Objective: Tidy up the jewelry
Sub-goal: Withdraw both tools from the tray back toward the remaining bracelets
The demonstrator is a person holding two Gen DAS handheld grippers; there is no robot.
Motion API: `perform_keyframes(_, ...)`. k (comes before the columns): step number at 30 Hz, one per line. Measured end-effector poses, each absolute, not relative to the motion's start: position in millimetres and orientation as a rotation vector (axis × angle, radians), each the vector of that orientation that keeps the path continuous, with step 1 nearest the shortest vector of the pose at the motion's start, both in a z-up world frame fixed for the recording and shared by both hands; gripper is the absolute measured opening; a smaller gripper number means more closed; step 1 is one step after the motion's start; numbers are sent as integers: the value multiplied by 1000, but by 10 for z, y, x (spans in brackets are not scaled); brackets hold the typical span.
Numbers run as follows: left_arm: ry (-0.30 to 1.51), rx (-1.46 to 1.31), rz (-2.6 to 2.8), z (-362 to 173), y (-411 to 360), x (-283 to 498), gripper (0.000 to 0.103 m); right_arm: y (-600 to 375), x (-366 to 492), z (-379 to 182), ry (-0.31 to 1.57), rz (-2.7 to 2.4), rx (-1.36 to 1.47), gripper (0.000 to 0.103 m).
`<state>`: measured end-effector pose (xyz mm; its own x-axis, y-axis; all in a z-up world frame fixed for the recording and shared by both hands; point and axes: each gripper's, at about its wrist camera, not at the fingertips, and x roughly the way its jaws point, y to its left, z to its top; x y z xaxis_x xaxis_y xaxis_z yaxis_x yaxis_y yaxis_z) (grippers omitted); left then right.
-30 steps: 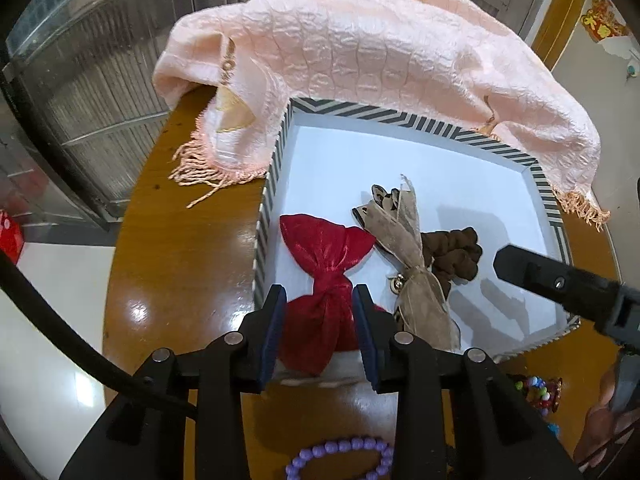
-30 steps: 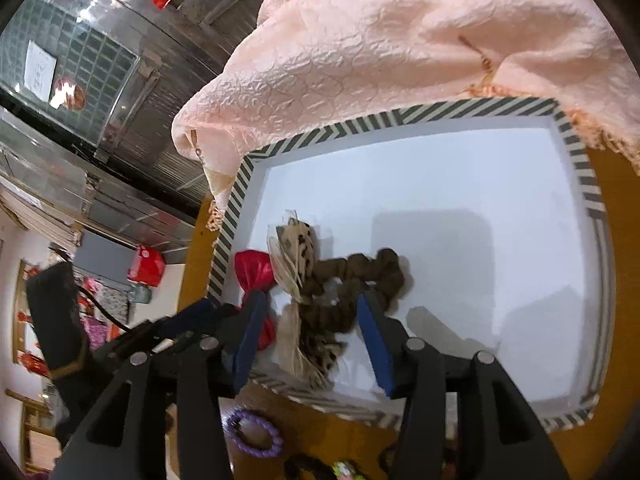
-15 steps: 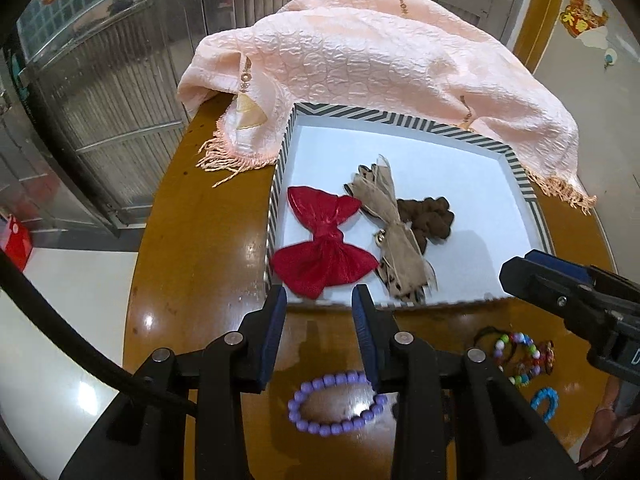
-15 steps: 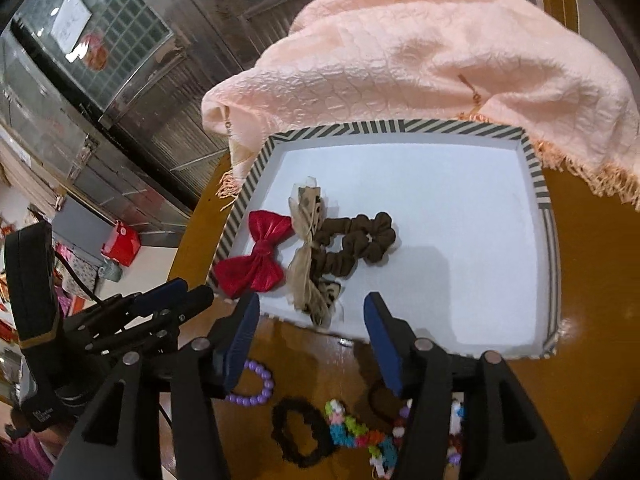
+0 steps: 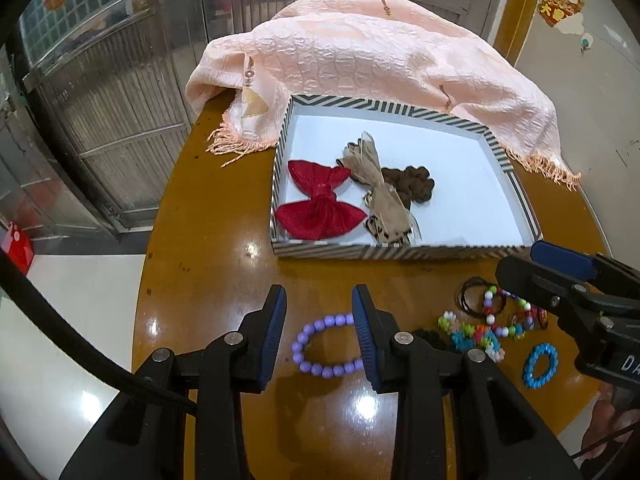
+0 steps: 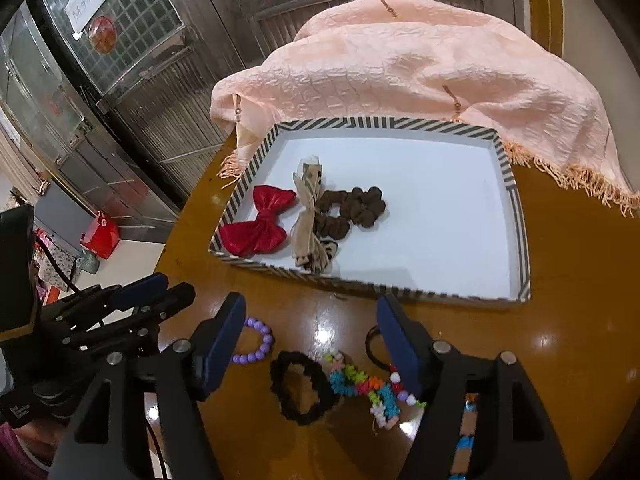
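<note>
While both tools hung over the brown tabletop (image 5: 208, 280), neither gripped anything. Left tool (image 5: 319, 334) had its fingers apart, straddling the near-left part of a purple bead bracelet (image 5: 326, 344) that lay flat on the tabletop; can't tell whether the right finger touched the beads. Right tool (image 6: 310, 344) was spread wide, empty, above a black scrunchie (image 6: 301, 388) and a multicolored bead bracelet (image 6: 362, 388). A thin black hair tie (image 5: 472, 294) lay beside the colored beads, and a blue bracelet (image 5: 540, 365) sat apart, to the right in the left wrist view.

Striped box (image 5: 400, 251) with white floor stood just beyond the loose pieces. Inside, crowded in its left half: red bow (image 5: 318, 208), tan leopard-print bow (image 5: 380, 196) just beside it, and brown scrunchie (image 5: 412, 184) partly under the tan bow. Right half of the box floor was bare white. Pink fringed shawl (image 5: 372, 60) was draped behind the box, touching its far rim, with fringe hanging onto the tabletop at both ends. Metal gate (image 5: 120, 92) stood behind.
</note>
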<state>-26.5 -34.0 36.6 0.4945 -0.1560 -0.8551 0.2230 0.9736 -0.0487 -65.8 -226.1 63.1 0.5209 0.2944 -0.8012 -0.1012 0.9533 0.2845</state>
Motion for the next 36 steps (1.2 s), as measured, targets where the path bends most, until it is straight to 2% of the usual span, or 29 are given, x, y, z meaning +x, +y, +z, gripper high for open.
perform_keyframes(5,1026,78,-234,361,-327,-401,21,-2263,-791,642,992,225,205,72)
perform_keyframes(9,1023,83,-239,361,-320,-482,21,-2266,-898,639,994,210,188,78)
perform_keyframes(20,1055,59,-243,274,-202,-605,21,-2322,-1106,629,997,206,183,78)
perform_keyframes(36,1127,0,-214,49,-8,-609,21,-2221,-1335,293,1083,297,125,78)
